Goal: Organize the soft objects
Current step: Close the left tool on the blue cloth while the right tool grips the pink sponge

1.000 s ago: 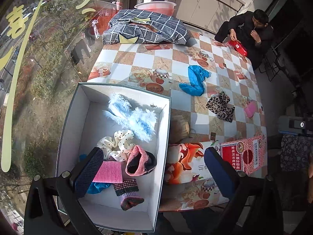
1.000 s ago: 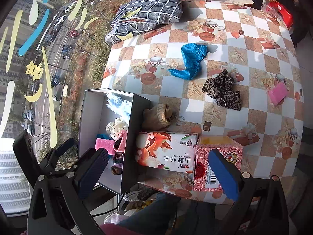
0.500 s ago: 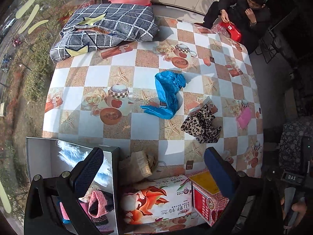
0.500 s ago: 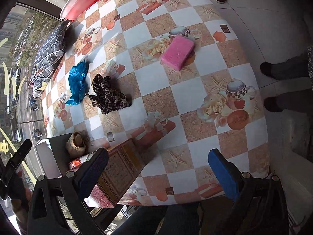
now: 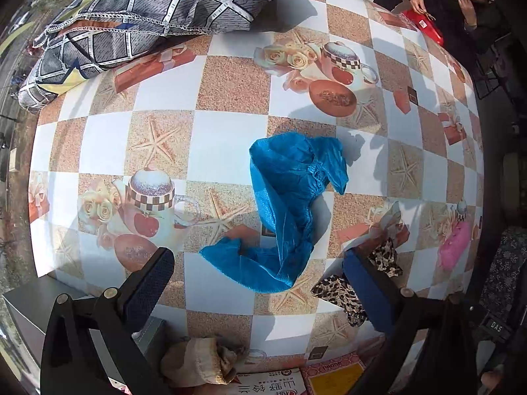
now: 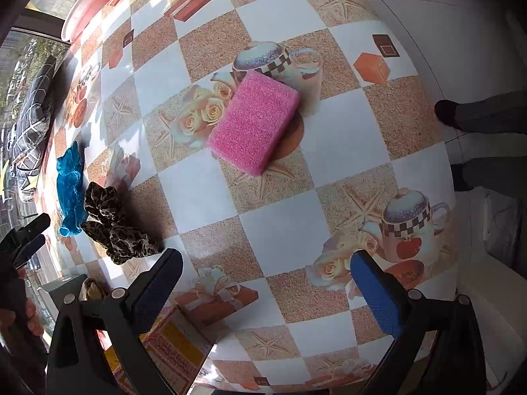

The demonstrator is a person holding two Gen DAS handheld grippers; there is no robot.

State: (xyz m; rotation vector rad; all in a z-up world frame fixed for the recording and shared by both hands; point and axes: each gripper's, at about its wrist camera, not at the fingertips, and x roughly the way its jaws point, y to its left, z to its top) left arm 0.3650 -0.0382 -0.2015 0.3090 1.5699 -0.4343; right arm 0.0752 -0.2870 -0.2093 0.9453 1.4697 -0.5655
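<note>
the left gripper [image 5: 257, 291] hangs over the checked tablecloth [image 5: 171, 131] with its blue-padded jaws spread wide and nothing between them. just above its gap, in the centre of the left wrist view, lies the crumpled blue plastic shoe cover [image 5: 290, 204], limp and thin. the leopard-print scrunchie [image 5: 339, 291] sits partly behind the right-hand finger, at the lower right. a beige knitted item [image 5: 197, 362] rests at the bottom edge, beside the grey box corner [image 5: 26, 299] at the lower left.

the right gripper [image 6: 263, 291] is equally wide and empty, with the pink sponge [image 6: 255, 121] well ahead of it in the upper centre of its view, flat on the cloth.

risks, judged from here: the shoe cover is slippery film, so a shallow pinch could catch only a fold and let it slide out on the lift. closing too far right might snag the scrunchie as well. the sponge will squash under a hard grip and could spring free. pads dragging on the tablecloth might bunch it and shift everything.
</note>
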